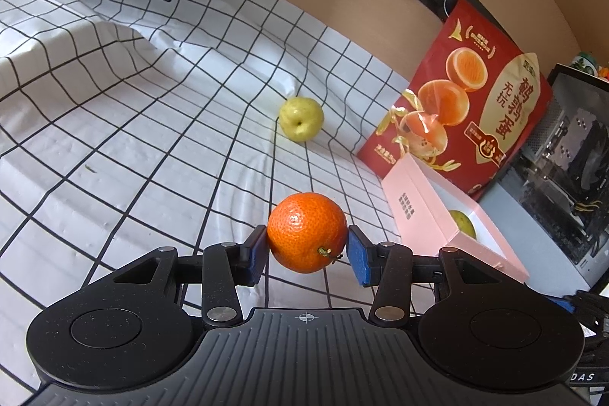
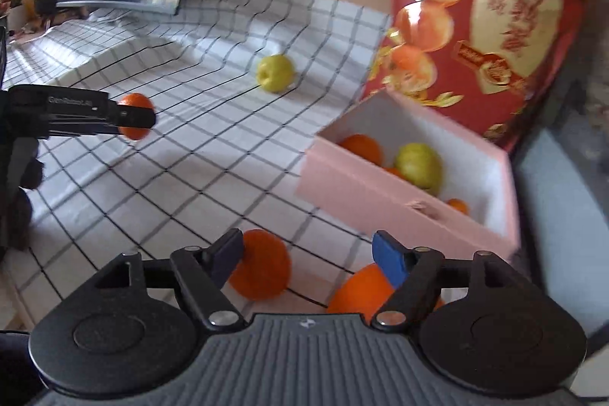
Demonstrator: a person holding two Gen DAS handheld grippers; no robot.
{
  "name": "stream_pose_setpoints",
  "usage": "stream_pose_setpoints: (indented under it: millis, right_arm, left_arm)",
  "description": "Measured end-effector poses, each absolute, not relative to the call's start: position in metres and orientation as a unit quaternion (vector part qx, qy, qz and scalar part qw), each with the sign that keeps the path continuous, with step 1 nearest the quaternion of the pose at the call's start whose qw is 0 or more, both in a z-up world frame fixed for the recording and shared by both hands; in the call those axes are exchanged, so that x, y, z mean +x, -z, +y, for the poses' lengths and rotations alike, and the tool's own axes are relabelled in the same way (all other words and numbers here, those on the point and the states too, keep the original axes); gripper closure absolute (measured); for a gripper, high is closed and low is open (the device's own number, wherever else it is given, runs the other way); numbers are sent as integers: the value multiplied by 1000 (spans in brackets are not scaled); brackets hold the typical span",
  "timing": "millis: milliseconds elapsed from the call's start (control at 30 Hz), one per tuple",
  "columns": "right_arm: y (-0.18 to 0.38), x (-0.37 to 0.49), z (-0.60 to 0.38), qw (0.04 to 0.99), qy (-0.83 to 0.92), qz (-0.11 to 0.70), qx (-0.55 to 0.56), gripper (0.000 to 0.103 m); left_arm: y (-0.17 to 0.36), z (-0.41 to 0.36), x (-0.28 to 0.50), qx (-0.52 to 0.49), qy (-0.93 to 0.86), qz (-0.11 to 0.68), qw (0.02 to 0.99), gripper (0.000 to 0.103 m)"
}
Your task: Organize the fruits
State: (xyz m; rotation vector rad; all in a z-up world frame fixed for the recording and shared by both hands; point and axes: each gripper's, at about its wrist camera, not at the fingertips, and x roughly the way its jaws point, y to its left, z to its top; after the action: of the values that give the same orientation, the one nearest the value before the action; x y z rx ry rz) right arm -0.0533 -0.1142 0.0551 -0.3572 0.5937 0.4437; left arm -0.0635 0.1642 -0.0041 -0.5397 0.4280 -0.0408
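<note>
Pinched between the blue pads of the left gripper (image 1: 307, 250), low in the middle of the left wrist view, an orange (image 1: 306, 231) hangs clear of the checked cloth (image 1: 114, 124) that covers the counter, so the jaws are pressed onto the fruit. Farther back, at mid frame, a yellow-green fruit (image 1: 301, 118) lies loose on the cloth, well apart from the pink box (image 1: 426, 212) at the right edge, inside which one more green fruit (image 1: 463, 223) shows; a red printed box (image 1: 464, 94) stands behind it. In the right wrist view, blurred by motion, the right gripper (image 2: 308, 257) sits at the bottom with its jaws spread and nothing between them; one loose orange (image 2: 262, 265) lies just beside its left finger and another orange fruit (image 2: 357, 292) partly under its right finger. At right of centre the pink box holds several oranges and a green fruit. My judgement is that the sorting is roughly half done: some fruit is boxed, one orange is in hand, and at least three pieces remain on the cloth.
</note>
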Motion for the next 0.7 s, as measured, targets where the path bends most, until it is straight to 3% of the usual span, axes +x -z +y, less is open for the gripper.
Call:
stream_pose_setpoints:
  millis: [700]
  right_arm:
    - [-47, -63, -170, 943, -154, 256, -150, 19]
  left_arm:
    - [0, 40, -73, -142, 218, 267, 928, 53]
